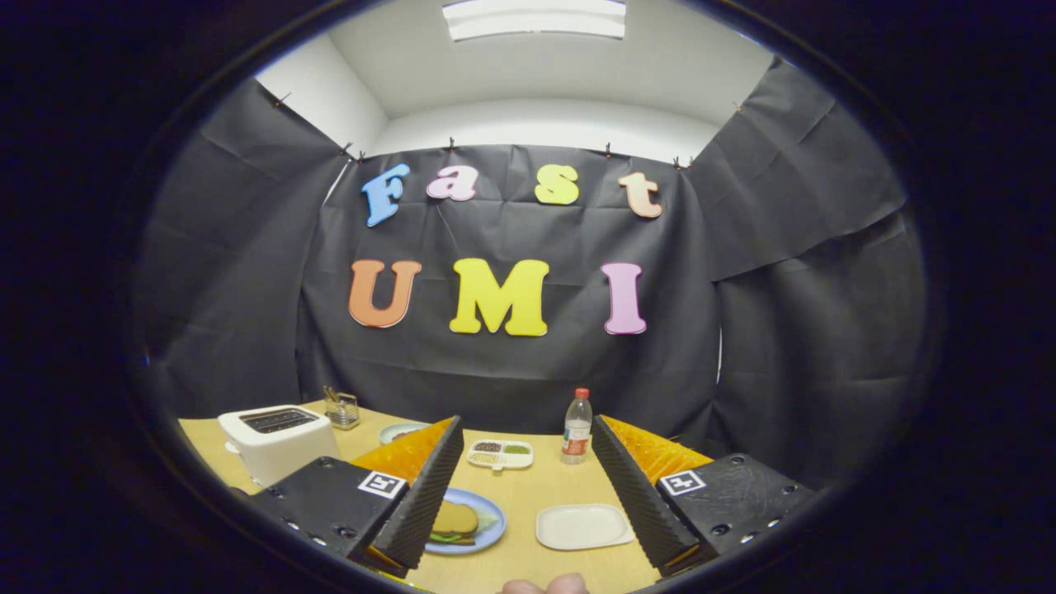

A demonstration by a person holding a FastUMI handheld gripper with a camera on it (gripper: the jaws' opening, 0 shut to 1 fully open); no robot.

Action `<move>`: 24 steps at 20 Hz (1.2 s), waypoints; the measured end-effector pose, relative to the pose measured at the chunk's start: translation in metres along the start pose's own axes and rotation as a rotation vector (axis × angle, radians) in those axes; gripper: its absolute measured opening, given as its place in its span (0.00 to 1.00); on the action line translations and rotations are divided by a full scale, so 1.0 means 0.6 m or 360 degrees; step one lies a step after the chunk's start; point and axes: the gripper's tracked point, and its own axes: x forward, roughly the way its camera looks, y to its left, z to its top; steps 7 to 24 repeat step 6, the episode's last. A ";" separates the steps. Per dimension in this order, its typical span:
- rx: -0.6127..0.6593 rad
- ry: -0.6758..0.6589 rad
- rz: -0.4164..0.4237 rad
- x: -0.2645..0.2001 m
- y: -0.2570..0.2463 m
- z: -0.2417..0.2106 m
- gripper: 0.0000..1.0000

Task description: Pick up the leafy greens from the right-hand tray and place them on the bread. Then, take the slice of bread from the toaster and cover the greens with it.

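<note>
Bread [454, 519] lies on top of leafy greens [452, 537], whose green edge peeks out beneath it, all stacked on a blue plate [488, 528] on the tabletop [528, 487]. That plate sits just beside the inner edge of the left finger and partly behind it. Right of the plate, well between the two fingers, rests a white tray [584, 525] with nothing on its visible surface. Beyond the plate, further along the tabletop, stands a small divided dish [501, 453] holding dark, pale and green portions, and just right of that dish a clear bottle [577, 427] with a red cap stands upright. Left of the plate, past the left finger, is a white toaster [278, 441]; whether a slice sits in its slot cannot be told. Behind the toaster stands a small wire holder [341, 408], and a second bluish plate [400, 431] shows partly beyond the left finger's tip. The gripper [528, 458] hangs above the tabletop with its jaws spread wide, gripping nothing. Fingertips of a person's hand [544, 585] show at the near edge, between the fingers.
</note>
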 end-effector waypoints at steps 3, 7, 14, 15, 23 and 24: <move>-0.0015 0.0016 0.0020 0.001 0.019 -0.008 0.95; -0.0031 0.0029 0.0033 0.007 0.032 -0.015 0.95; -0.0031 0.0029 0.0033 0.007 0.032 -0.015 0.95; -0.0031 0.0029 0.0033 0.007 0.032 -0.015 0.95; -0.0031 0.0029 0.0033 0.007 0.032 -0.015 0.95; -0.0031 0.0029 0.0033 0.007 0.032 -0.015 0.95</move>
